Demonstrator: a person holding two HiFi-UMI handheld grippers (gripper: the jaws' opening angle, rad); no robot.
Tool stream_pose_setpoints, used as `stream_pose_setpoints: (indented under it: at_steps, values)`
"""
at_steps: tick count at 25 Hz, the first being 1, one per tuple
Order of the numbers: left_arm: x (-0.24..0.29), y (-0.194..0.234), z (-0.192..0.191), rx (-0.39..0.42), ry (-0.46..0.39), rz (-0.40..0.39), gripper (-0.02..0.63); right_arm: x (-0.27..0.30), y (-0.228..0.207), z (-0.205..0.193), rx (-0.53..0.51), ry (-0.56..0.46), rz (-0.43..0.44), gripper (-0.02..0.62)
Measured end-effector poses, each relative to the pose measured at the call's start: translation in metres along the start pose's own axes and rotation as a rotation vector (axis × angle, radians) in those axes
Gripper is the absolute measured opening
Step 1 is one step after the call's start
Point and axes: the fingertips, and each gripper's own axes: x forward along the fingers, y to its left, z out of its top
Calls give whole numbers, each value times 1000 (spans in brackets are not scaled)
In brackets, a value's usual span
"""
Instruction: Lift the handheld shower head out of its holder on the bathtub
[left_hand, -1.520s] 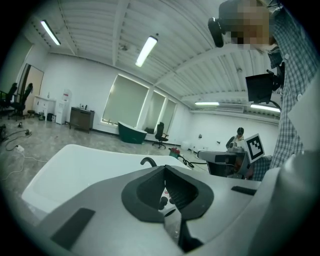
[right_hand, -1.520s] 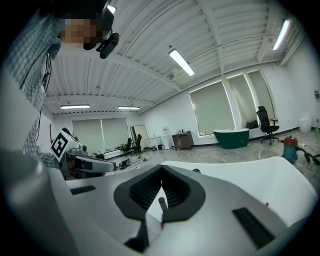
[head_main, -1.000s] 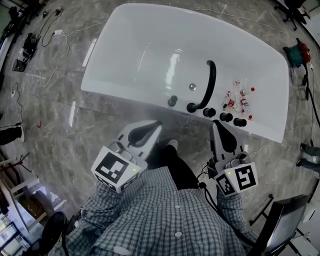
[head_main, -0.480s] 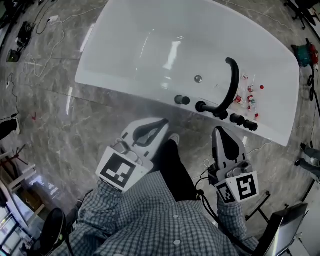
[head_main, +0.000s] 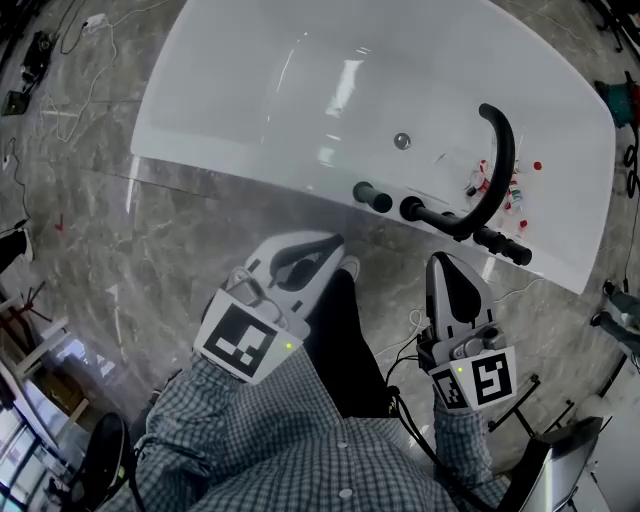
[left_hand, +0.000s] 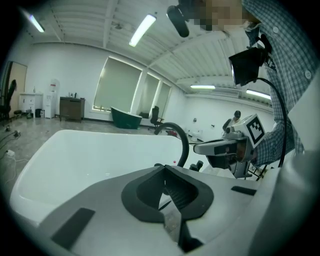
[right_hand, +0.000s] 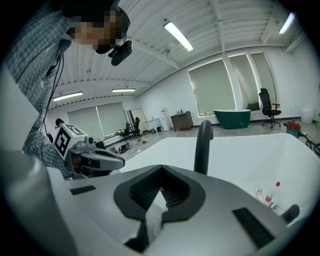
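A white bathtub (head_main: 250, 90) lies ahead of me. On its near rim stands a row of black fittings: a knob (head_main: 372, 197), a tall curved black spout (head_main: 497, 150) and short black pieces (head_main: 505, 247) to its right. Which of these is the handheld shower head I cannot tell. My left gripper (head_main: 333, 244) is shut and empty, just short of the rim near the knob. My right gripper (head_main: 441, 263) is also shut and empty, below the spout's base. The spout (left_hand: 183, 141) shows beyond the closed left gripper (left_hand: 164, 169) and past the closed right gripper (right_hand: 160, 171) as a black spout (right_hand: 202, 145).
Several small red-capped bottles (head_main: 500, 190) lie on the tub ledge by the spout. The floor (head_main: 150, 250) is grey marble tile with cables at the far left. A dark trouser leg and a shoe (head_main: 347, 270) stand between the grippers. Stands and gear crowd the right edge.
Both grippers have sunk lower and edged toward the tub's near rim. The tub and its fittings sit nearer the grippers in the head view. Both stay shut.
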Motion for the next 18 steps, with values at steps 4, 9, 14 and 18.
stream_pose_setpoints:
  at_steps: [4, 9, 14, 18]
  values:
    - [19, 4, -19, 29, 32, -10, 9, 9, -9, -15, 18, 9, -7, 14]
    - [39, 17, -39, 23, 12, 21, 9, 18, -15, -32, 28, 19, -3, 14]
    - [61, 27, -64, 70, 45, 38, 9, 27, -26, -51, 44, 22, 0, 15]
    - [78, 31, -82, 141, 66, 48, 11, 35, -32, -68, 49, 33, 12, 15]
